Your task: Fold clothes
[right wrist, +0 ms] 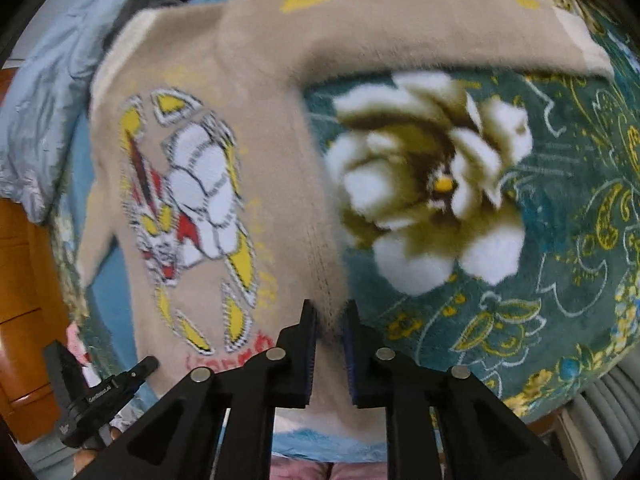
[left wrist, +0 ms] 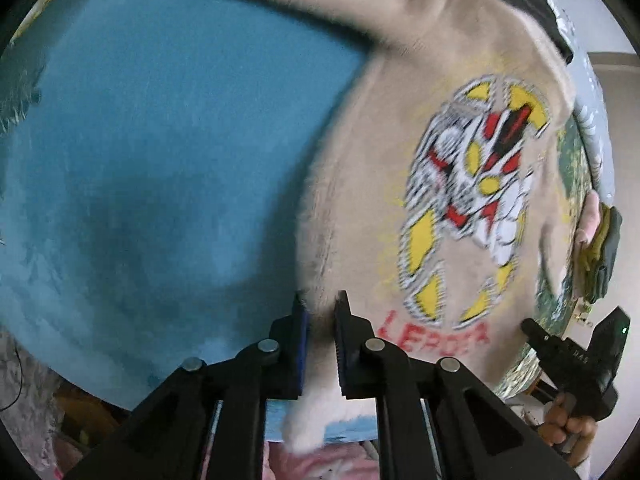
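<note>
Two grippers pinch the bottom hem of a fluffy beige sweater (right wrist: 256, 168) with a cartoon print, one at each corner. My left gripper (left wrist: 320, 308) has its jaws nearly closed on the hem's edge beside the plain blue blanket (left wrist: 160, 140); my right gripper (right wrist: 330, 316) clamps the opposite corner the same way, next to the teal floral blanket (right wrist: 560, 200). The sweater lies spread face up on the bed, one sleeve (right wrist: 440, 40) stretched sideways. I judge that holding both corners lets me lift the hem evenly and carry it toward the collar for a straight fold.
</note>
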Available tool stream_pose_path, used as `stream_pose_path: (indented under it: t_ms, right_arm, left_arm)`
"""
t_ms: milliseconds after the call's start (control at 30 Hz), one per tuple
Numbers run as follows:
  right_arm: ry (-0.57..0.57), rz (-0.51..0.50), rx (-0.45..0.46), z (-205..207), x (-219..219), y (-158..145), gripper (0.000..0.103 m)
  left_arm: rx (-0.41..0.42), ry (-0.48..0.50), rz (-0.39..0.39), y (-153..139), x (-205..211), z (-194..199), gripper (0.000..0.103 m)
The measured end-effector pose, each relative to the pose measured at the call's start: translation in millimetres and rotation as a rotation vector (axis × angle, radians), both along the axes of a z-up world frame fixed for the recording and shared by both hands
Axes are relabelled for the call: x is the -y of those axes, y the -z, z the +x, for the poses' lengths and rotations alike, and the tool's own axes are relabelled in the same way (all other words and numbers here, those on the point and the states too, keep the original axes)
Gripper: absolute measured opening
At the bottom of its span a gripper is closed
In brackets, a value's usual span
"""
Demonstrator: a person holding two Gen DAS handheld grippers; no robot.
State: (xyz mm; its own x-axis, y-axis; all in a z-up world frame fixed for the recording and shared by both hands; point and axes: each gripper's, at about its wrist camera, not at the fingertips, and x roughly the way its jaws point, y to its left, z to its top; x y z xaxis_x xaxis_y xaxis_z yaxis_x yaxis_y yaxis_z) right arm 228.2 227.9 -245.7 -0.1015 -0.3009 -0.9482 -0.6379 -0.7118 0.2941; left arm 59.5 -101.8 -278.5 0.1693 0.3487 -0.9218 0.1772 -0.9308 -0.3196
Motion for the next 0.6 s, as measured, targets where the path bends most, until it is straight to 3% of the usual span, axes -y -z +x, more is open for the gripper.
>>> stream_pose_path:
  t_ms: [67,167,267,367,467,600]
  right_arm:
    - [0.034,0.02,-0.048,4.3,-22.1,-11.2,0.017]
    - [0.144,0.072,-0.121,6.6,-70.8,-32.3,0.028]
    - [0.377,0.105,-0.196,28.2,-132.2,-41.3,0.038]
    - [0.661,0.115,-0.262,56.6,-188.9,-38.6,0.06]
    - [0.843,0.102,-0.284,75.3,-225.2,-24.2,0.062]
    - [0.885,0.068,-0.255,70.3,-254.3,1.5,0.062]
  left_arm:
    - [-0.017,-0.017,-0.006,-13.6,-0.9,-7.3,0.016]
    - [-0.102,-0.065,-0.024,-47.0,1.3,-26.8,0.016]
    - [-0.213,-0.166,-0.047,-82.4,12.1,-41.8,0.022]
    - [-0.315,-0.264,-0.078,-112.1,18.8,-38.5,0.036]
    - [-0.365,-0.302,-0.126,-134.9,29.6,-45.9,0.038]
    - [-0.37,-0.346,-0.166,-163.7,52.6,-36.0,0.039]
